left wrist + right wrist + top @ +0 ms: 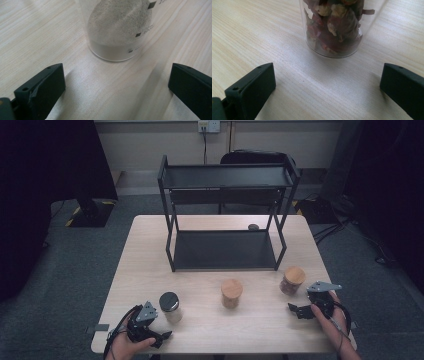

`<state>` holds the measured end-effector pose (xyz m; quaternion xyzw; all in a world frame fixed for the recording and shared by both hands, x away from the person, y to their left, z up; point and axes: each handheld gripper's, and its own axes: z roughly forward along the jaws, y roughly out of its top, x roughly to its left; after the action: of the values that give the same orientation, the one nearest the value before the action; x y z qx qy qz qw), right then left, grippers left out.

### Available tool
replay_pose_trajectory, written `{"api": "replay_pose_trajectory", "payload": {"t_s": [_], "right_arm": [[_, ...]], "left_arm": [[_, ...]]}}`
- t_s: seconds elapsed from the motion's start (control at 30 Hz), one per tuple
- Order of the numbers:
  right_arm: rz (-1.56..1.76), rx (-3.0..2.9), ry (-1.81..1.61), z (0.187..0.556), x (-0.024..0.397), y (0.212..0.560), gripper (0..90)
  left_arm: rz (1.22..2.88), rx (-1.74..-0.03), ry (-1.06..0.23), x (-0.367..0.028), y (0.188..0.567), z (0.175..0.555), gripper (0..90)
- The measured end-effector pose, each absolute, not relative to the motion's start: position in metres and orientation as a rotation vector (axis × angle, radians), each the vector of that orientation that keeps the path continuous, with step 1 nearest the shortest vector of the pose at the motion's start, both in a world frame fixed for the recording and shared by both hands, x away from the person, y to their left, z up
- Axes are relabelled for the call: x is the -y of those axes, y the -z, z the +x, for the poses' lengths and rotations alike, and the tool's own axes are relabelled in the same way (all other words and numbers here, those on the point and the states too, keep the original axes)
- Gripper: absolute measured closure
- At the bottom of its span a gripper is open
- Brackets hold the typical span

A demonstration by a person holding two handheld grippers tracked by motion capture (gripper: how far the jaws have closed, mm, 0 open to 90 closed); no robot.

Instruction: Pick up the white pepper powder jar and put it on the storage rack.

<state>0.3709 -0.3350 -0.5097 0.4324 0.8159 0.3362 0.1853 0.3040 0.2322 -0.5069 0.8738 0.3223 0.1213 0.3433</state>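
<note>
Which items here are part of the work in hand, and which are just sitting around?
In hand:
left gripper, open, facing the black-lidded jar of pale powder
right gripper, open, facing the wood-lidded jar of dried red pieces

Lying about:
middle wood-lidded jar
black two-tier rack
small dark round thing behind the rack

1. The left gripper is a black two-jaw tool with a grey three-cornered plate on top, at seven o'clock on the table; a black cable trails from it.
2. The right gripper, at four o'clock, is black with the same grey plate and cable.
3. Close up, each jaw is a matte black block with small screw holes.
</note>
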Motion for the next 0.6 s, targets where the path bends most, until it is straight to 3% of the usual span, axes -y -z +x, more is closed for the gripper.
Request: {"api": "replay_pose_trajectory", "payload": {"t_s": [0.6], "right_arm": [[1.218, -2.299, -0.947, 0.371, 0.335, 0.5097, 0.0]], "left_arm": [[2.195, -0.867, -0.308, -0.2366, 0.4989, 0.3024, 3.8]]}}
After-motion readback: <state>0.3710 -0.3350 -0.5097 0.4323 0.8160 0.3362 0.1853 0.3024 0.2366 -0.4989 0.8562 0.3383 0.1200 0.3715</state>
